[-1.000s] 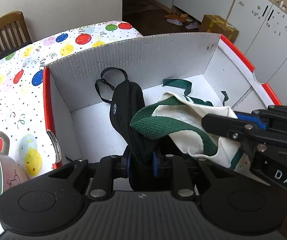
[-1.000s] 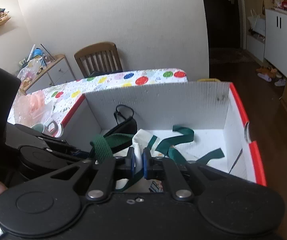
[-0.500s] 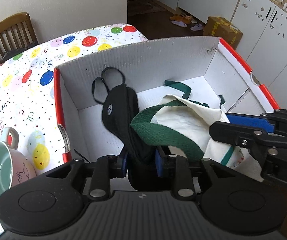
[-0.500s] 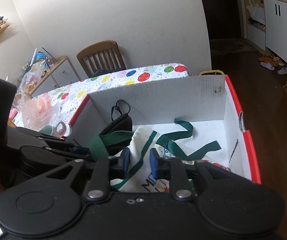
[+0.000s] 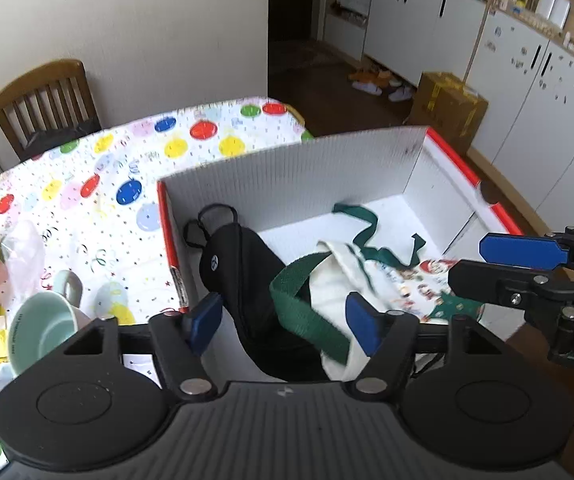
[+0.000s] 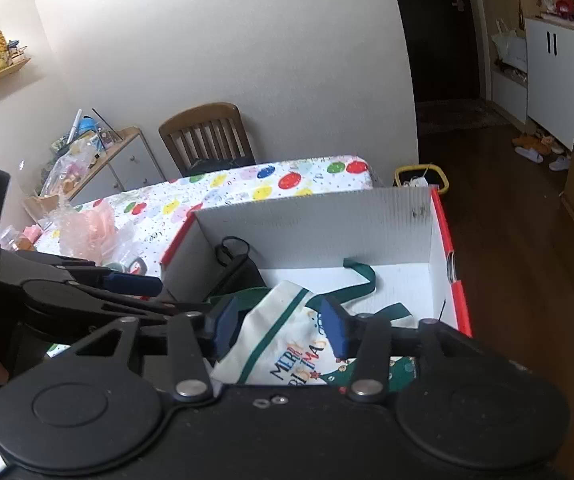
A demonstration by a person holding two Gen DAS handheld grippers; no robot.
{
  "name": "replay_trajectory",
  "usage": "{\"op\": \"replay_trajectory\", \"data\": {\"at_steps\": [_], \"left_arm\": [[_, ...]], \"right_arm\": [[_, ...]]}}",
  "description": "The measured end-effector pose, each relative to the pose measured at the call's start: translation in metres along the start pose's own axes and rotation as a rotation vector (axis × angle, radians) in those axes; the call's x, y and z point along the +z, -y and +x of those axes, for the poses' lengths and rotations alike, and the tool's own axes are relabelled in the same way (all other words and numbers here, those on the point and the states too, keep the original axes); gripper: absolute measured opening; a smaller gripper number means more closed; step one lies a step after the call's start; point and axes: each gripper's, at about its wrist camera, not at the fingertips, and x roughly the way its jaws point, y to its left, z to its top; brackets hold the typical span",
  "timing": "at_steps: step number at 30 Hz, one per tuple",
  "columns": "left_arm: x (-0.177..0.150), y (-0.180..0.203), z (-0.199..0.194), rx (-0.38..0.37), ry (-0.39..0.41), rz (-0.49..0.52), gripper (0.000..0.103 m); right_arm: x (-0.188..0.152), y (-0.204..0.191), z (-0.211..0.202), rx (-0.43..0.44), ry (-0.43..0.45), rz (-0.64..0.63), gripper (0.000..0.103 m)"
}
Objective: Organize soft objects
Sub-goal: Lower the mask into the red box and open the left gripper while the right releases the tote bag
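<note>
Limp cotton, the bag (image 6: 287,344) inside the box (image 5: 295,176) looks light, best pinched by its green strap (image 5: 307,312), we judge; left gripper (image 5: 283,320) and right gripper (image 6: 279,326) hang spread, empty.

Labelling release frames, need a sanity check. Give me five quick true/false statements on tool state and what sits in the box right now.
1. The left tool is open. True.
2. The right tool is shut on the tote bag. False: its jaws stand apart over the Christmas tote bag, gripping nothing.
3. The black pouch lies inside the white box. True.
4. The tote bag has red straps. False: the green strap and the other handles are dark green.
5. A mint cup sits on the tablecloth outside the box. True.
</note>
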Motion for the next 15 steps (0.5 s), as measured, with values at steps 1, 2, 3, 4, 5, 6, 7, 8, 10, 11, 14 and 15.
{"op": "replay_trajectory", "data": {"at_steps": [1,2,3,4,5,6,7,8,10,11,14,15], "left_arm": [[-0.001,0.000,-0.005,-0.002,0.011,0.000,0.068],[-0.002,-0.001,-0.011,-0.002,0.023,-0.001,0.068],[-0.003,-0.001,-0.016,-0.002,0.033,-0.003,0.068],[-0.004,-0.001,-0.021,-0.003,0.043,-0.006,0.068],[-0.005,-0.003,-0.026,-0.005,0.054,-0.010,0.068],[-0.007,-0.004,-0.032,-0.008,0.064,-0.014,0.068],[-0.008,-0.005,-0.038,-0.011,0.075,-0.018,0.068],[-0.010,-0.006,-0.043,-0.014,0.087,-0.022,0.068],[-0.014,-0.010,-0.055,-0.019,0.108,-0.031,0.068],[-0.015,-0.013,-0.061,-0.021,0.119,-0.035,0.068],[-0.021,-0.019,-0.077,-0.020,0.150,-0.039,0.068],[-0.023,-0.021,-0.083,-0.022,0.159,-0.043,0.068]], "right_arm": [[0.000,-0.001,-0.003,-0.003,0.005,-0.003,0.052],[0.000,-0.003,-0.006,-0.008,0.010,-0.002,0.055],[0.000,-0.005,-0.008,-0.014,0.014,0.002,0.057],[0.000,-0.005,-0.011,-0.017,0.019,0.008,0.060],[0.000,-0.007,-0.014,-0.017,0.024,0.012,0.062],[0.001,-0.009,-0.016,-0.015,0.027,0.011,0.063],[0.000,-0.011,-0.019,-0.013,0.031,0.008,0.066],[0.001,-0.014,-0.021,-0.013,0.034,0.005,0.070],[0.001,-0.020,-0.026,-0.008,0.043,0.002,0.074],[0.001,-0.023,-0.029,-0.007,0.048,-0.001,0.075],[-0.001,-0.033,-0.037,-0.005,0.065,-0.002,0.080],[-0.001,-0.036,-0.039,-0.003,0.070,-0.003,0.082]]}}
